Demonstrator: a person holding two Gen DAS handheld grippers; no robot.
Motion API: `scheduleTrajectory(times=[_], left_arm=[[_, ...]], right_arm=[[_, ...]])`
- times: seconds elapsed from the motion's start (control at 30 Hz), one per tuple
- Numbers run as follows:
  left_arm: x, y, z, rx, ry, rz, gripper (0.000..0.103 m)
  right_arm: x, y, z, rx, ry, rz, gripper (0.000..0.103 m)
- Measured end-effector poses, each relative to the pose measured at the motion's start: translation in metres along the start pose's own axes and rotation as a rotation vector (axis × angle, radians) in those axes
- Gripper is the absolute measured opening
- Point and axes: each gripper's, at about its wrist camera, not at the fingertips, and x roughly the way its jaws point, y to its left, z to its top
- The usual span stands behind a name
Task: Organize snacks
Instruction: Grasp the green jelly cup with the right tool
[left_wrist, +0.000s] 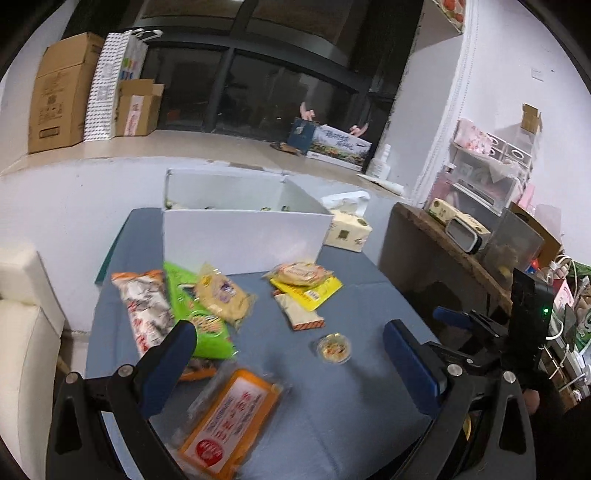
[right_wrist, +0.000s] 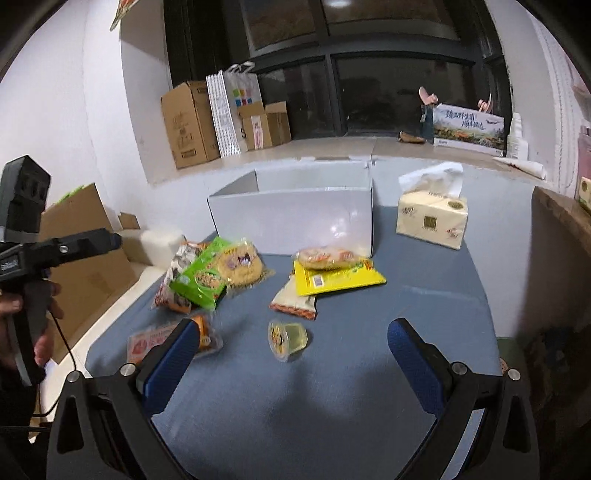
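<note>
Snack packets lie scattered on a blue table (left_wrist: 351, 406) (right_wrist: 369, 387) in front of an open white box (left_wrist: 243, 236) (right_wrist: 295, 218). On the left a green packet (left_wrist: 192, 314) (right_wrist: 201, 277), a noodle pack (left_wrist: 225, 295) (right_wrist: 240, 264) and a red-white bag (left_wrist: 146, 314) overlap. A yellow packet (left_wrist: 314, 290) (right_wrist: 340, 278) with a biscuit pack on it sits mid-table. A small jelly cup (left_wrist: 334, 347) (right_wrist: 287, 339) lies nearer. An orange packet (left_wrist: 229, 417) (right_wrist: 147, 341) is nearest the left gripper (left_wrist: 290, 350), which is open and empty. The right gripper (right_wrist: 291, 345) is open around nothing.
A tissue pack (left_wrist: 349, 230) (right_wrist: 432, 218) stands right of the box. Cardboard boxes (left_wrist: 66, 92) (right_wrist: 188, 122) line the window ledge. A dark side cabinet (left_wrist: 424, 266) with clutter flanks the table's right. A hand (right_wrist: 22, 317) holds the other gripper at left.
</note>
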Motion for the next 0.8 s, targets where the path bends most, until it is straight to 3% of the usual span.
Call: scheduleTrajectory(times=[0.37,0.6,0.7,0.8], left_arm=[[-0.017,0.016,-0.008,-0.020,-0.023,0.031,0.103],[-0.014,0.020,-0.012,-0.015,-0.009,0.049,0.103],[-0.010,0.023,-0.016,-0.007,0.014,0.063,0.103],[-0.008,0.024,-0.022,0.017,0.040,0.069,0.103]], right_arm=[[0.036,0.001,-0.011,-0.021,0.078,0.003,0.103],[0.084,0.007,-0.005,-0.062,0.162,0.006,0.103],[0.109,0.009,-0.003,-0.055,0.213,0.050,0.103],[0.131,0.010,-0.005,-0.055,0.263,0.014,0.103]])
